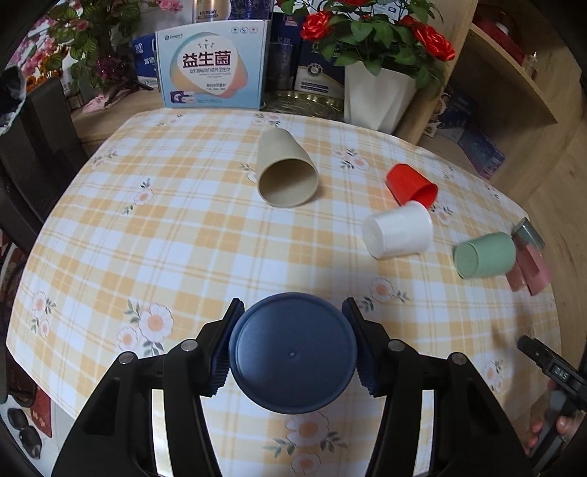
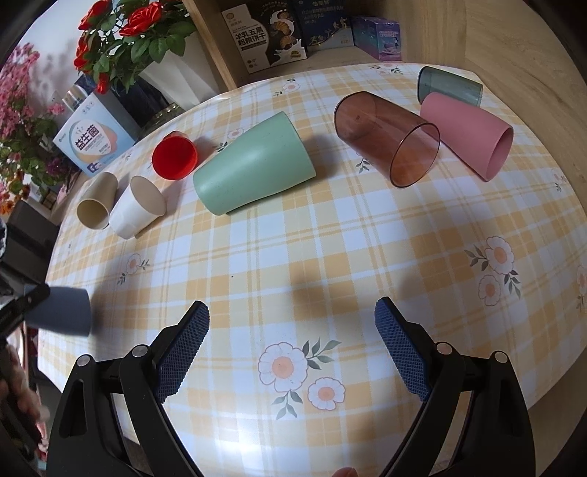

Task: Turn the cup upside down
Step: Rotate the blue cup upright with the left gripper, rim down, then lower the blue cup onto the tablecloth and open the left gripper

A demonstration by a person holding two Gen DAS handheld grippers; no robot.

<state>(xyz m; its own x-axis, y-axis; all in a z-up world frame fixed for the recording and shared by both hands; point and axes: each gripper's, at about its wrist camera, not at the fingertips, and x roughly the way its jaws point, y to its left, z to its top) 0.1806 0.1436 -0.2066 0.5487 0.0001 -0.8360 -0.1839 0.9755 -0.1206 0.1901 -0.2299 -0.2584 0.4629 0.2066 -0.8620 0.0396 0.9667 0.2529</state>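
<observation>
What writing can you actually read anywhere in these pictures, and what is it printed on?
"益生菌": light blue box behind the table, by the white flower pot.
"羊乳五黑粗粮饼干": dark box on the shelf.
Smaller print on both boxes, and on the other packages: too small or blurred to read.
The cups carry none.

**Eight cups, two tongs, one table**

I count eight cups in all. One dark blue cup (image 1: pixel 293 354) sits between the pads of my left tongs (image 1: pixel 292 345). Seven lie on their sides on the checked tablecloth (image 2: pixel 312 257): one beige cup (image 2: pixel 96 205), one white cup (image 2: pixel 137 207), one red cup (image 2: pixel 174 157), one green cup (image 2: pixel 253 165), one clear brown cup (image 2: pixel 387 137), one pink cup (image 2: pixel 466 135) and one grey-blue clear cup (image 2: pixel 449 86). My right tongs (image 2: pixel 291 348) carry none.
</observation>
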